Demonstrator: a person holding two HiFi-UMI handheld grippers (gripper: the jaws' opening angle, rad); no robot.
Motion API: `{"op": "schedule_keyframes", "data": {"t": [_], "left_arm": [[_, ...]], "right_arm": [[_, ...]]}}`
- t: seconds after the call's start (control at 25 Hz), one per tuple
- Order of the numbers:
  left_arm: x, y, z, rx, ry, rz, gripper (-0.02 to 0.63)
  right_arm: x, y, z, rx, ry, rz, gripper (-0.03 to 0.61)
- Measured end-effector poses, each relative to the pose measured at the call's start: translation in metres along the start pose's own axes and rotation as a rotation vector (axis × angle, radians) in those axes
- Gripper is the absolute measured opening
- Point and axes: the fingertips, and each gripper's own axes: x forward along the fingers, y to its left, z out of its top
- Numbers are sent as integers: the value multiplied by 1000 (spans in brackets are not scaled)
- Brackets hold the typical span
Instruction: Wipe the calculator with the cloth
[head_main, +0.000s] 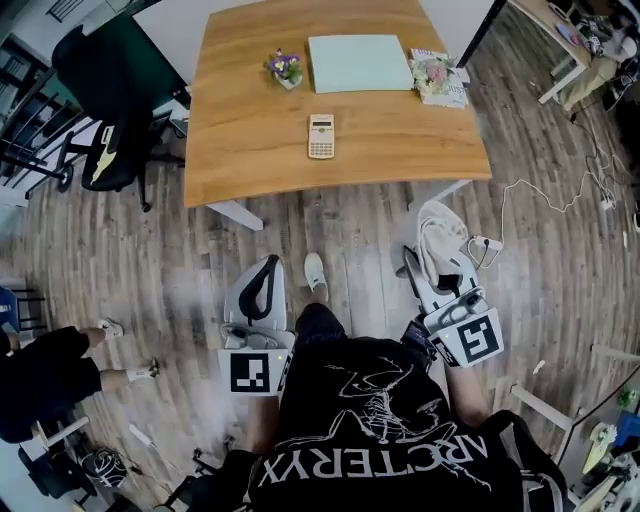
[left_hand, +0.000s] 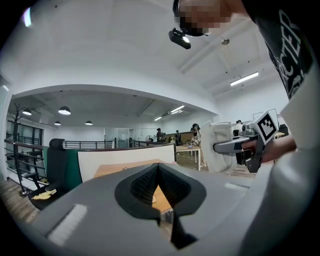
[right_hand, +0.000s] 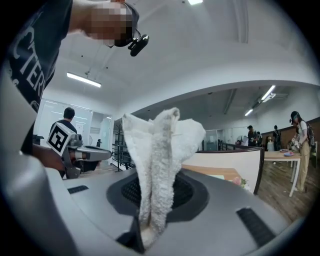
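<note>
The beige calculator lies flat near the front middle of the wooden table, far ahead of both grippers. A white terry cloth sticks up out of my right gripper, which is shut on it and held low over the floor in front of the table. In the right gripper view the cloth stands folded between the jaws of the right gripper. My left gripper is shut and holds nothing; its view shows the left gripper closed, with the table beyond.
On the table's far side sit a small flower pot, a pale green mat and a flowered book. A black office chair stands left of the table. A seated person's legs are at left; cables trail at right.
</note>
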Motion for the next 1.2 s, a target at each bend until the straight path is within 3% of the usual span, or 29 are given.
{"op": "schedule_keyframes", "data": {"t": [0.2,0.32,0.44,0.64,0.8,1.0,1.2], "left_arm": [[72,89,19,-18,33,-50,9],[108,121,26,-21,35,-67,9],[139,135,29,-9,10,-84,9],[175,133,26,-12,38,-91,9],[193,133,26,-13,13,-47,11],[203,123,28,-14,24,-17,9],[189,137,21,-31,69,54,9]], "right_arm": [[109,-26,23,2,24,-40,92],[149,-42,32,0,30,-65,92],[171,-62,33,0,41,-86,92],[200,-96,21,-12,55,-77,92],[228,-111,-11,-58,166,-14,92],[275,-127,-82,-150,359,94,92],[348,-132,-177,-418,649,232,92]]}}
